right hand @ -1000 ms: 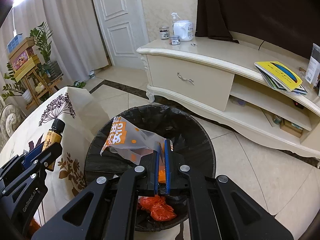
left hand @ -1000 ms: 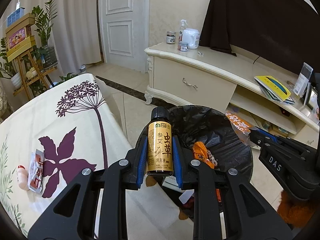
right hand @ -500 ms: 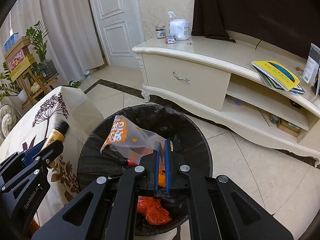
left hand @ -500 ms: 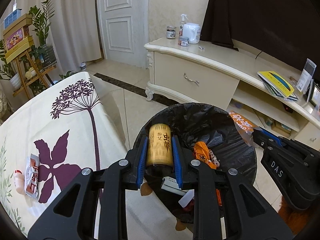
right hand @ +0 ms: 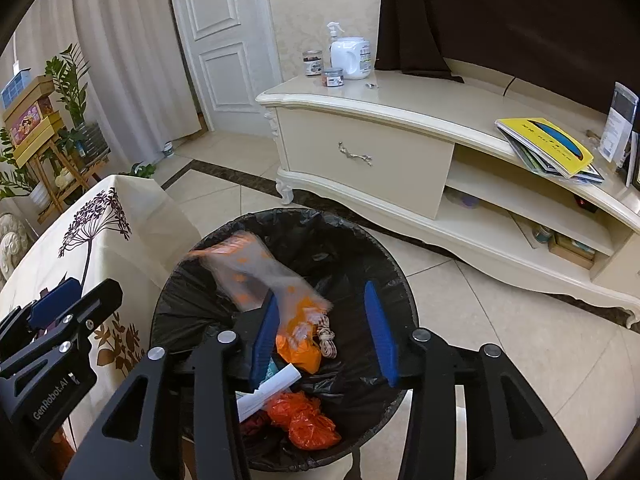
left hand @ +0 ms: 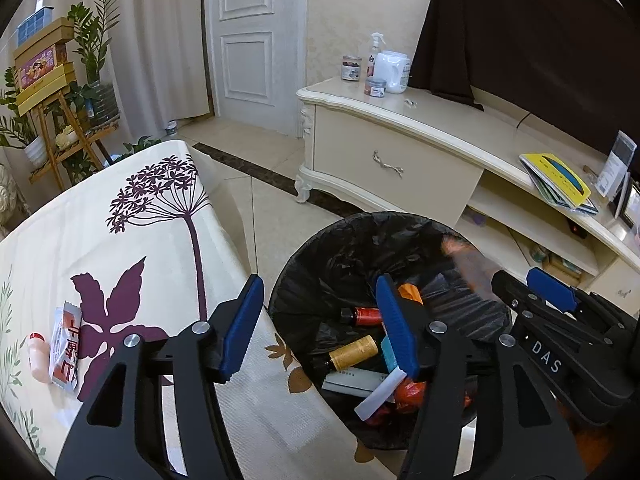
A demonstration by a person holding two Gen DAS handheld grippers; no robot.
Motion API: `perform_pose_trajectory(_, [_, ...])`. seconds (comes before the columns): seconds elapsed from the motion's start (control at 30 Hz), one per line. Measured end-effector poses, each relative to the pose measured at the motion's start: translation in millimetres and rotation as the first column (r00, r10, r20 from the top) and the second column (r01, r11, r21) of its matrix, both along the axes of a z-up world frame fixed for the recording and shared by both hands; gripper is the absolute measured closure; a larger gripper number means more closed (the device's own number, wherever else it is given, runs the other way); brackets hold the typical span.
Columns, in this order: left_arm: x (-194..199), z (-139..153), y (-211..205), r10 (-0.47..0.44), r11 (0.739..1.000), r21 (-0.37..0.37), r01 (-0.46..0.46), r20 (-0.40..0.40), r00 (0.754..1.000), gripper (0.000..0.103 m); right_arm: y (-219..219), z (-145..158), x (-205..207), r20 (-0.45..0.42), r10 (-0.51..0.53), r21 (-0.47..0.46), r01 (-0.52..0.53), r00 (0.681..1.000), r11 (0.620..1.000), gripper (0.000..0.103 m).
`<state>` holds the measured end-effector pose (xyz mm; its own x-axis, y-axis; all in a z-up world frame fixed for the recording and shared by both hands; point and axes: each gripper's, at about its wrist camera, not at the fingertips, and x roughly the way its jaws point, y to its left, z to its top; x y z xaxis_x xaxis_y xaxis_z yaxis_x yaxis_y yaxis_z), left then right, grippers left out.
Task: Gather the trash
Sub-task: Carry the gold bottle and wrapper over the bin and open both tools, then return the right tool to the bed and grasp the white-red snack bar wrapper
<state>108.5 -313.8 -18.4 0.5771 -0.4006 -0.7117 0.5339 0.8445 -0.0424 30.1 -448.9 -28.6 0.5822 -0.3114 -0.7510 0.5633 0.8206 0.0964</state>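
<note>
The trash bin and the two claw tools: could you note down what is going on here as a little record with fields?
left gripper: open, empty, above the bin's edge
right gripper: open, over the bin
trash bin: black liner, partly filled
gold-label bottle: lying inside the bin
clear orange-print wrapper: blurred, at the bin's mouth, touching no finger
table: red-and-white packet and small pale bottle left on the cloth

Both views down into bin (left hand: 304, 248)

Both tools sprang open: the left tool (left hand: 320, 328) dropped its gold bottle (left hand: 352, 354) into the bin (left hand: 320, 248), and the right tool (right hand: 324, 336) released the plastic wrapper (right hand: 256, 268).
</note>
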Motion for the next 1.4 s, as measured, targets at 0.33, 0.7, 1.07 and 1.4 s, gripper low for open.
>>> perform_pose_trajectory(0.33, [-0.2,2.3,3.6,0.004,1.0,-0.001,-0.004,0.0,1.0,0.044,1.2,-0.9,-2.5,-0.003,-0.006,0.005,0.006,1.0,1.0,0.057])
perform_pose_trajectory(0.7, [-1.0,14.3,37.7,0.057,0.998,-0.016,-0.057,0.009,0.998,0.034,16.5,9.6,-2.4,0.021,0.011,-0.002,-0.011,1.0,1.0,0.046])
perform_pose_trajectory(1.07, [11.9,31.7,137.4,0.241,0.971,-0.007,-0.241,0.034,0.97,0.024,78.5,19.7,22.6,0.036,0.141,0.01,-0.141,0.989,0.99,0.04])
perform_pose_trajectory(1.4, [18.4,30.0,242.1,0.425,0.904,0.03,-0.426,0.045,0.904,0.023,166.4,29.1,59.5,0.05,0.328,0.017,-0.329,0.943,0.944,0.04])
